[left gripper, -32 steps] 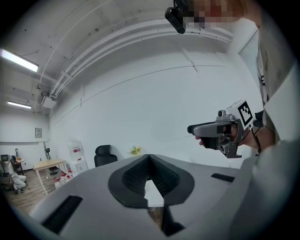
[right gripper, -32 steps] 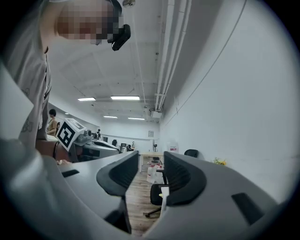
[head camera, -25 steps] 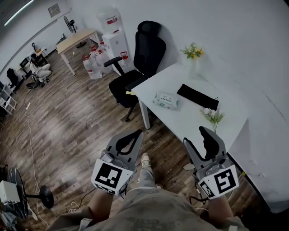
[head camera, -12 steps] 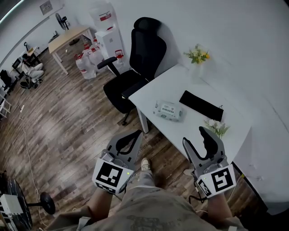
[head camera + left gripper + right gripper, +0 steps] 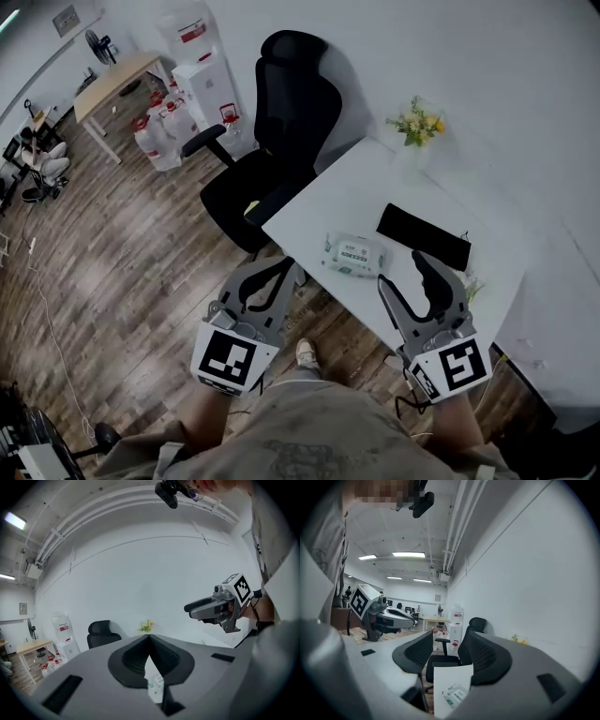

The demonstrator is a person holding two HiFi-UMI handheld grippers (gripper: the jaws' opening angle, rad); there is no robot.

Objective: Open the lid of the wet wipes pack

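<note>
The left gripper (image 5: 279,272) hovers over the floor, just in front of the bench (image 5: 370,192). Its jaws are clenched tip to tip, with nothing between them. The wet wipes pack (image 5: 354,254) lies flat near the front edge of the bench, apart from both grippers, and its lid is too small to make out. The right gripper (image 5: 401,270) hangs near the pack, jaws released and empty. The step in hand seems to be the approach. To do it well, I think the left jaws should press down the body of the pack. The right jaws should take only the free lip of the lid and lift slowly, so the light pack does not slide off the edge.
</note>
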